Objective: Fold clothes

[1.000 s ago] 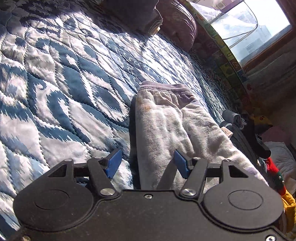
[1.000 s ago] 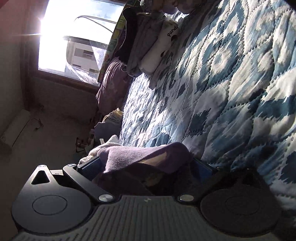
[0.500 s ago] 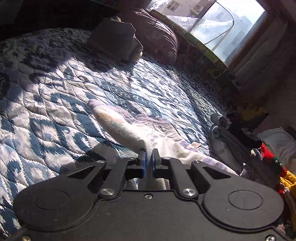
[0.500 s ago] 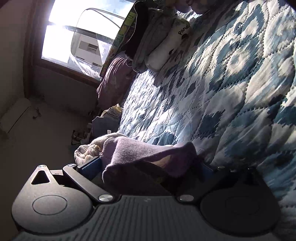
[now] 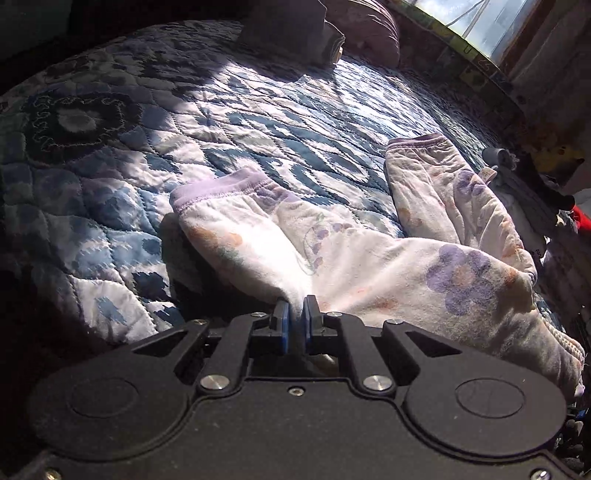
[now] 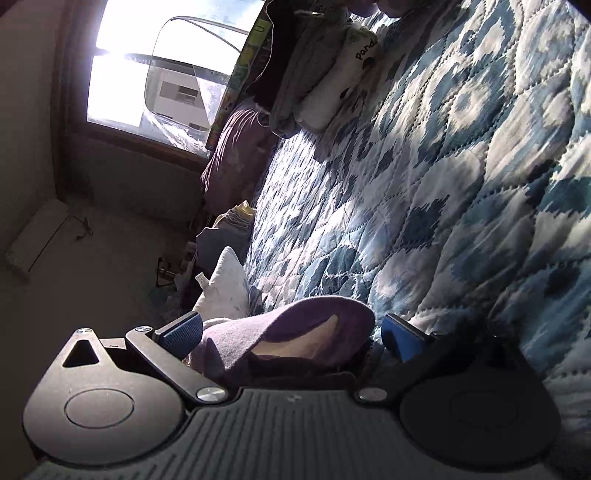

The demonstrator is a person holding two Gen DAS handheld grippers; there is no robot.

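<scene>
White children's trousers with purple flowers and purple cuffs lie on the blue-and-white quilt. In the left wrist view their two legs splay apart, one cuff near the middle, the other leg to the right. My left gripper is shut on a pinch of the trousers' cloth between the legs. In the right wrist view my right gripper is open, its blue pads wide apart, and the purple waistband lies loosely between them. The rest of the garment is hidden behind the band there.
A folded stack of clothes and a purple pillow sit at the far end of the bed under the window. Loose clothes pile up along the bed's right edge. The floor lies beside the bed.
My left gripper closed on the trousers and drew back, and one leg now lies spread away from the other. The right gripper stays open around the waistband, barely moved.
</scene>
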